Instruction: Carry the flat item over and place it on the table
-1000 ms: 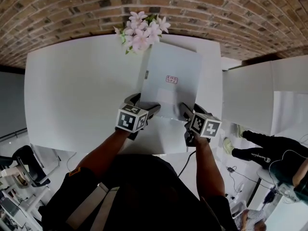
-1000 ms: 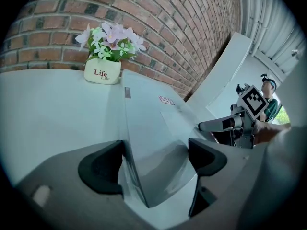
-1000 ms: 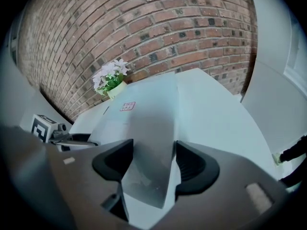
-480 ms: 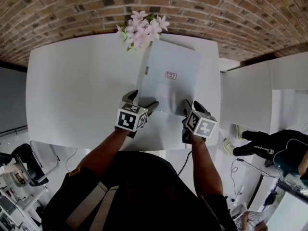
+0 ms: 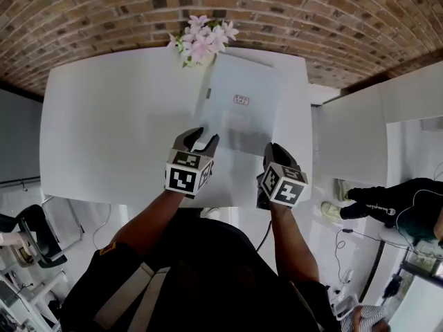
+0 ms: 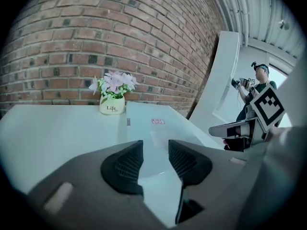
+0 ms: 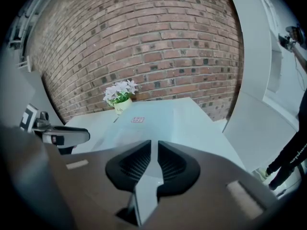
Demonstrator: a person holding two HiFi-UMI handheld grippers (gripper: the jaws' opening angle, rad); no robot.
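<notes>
The flat white item (image 5: pixel 239 109), with a small red label, lies on the white table (image 5: pixel 104 116) below the flower pot. It also shows ahead of the jaws in the left gripper view (image 6: pixel 153 123) and the right gripper view (image 7: pixel 144 123). My left gripper (image 5: pixel 204 135) hovers above the item's near left corner; its jaws have just been closing, a clear gap remains and nothing is between them (image 6: pixel 154 150). My right gripper (image 5: pixel 272 147) hovers off the near right corner; its jaws have just been closing to a narrow slit with nothing in it (image 7: pixel 153 147).
A pot of pink flowers (image 5: pixel 203 43) stands at the table's far edge against the brick wall. A second white surface (image 5: pixel 353 137) stands to the right across a gap. A person in black (image 5: pixel 387 206) is at the right. A dark chair (image 5: pixel 41 234) is at lower left.
Both grippers have let go of the flat item's near edge, risen and drawn back toward me. Their jaws have narrowed. The item now lies flat on the table.
</notes>
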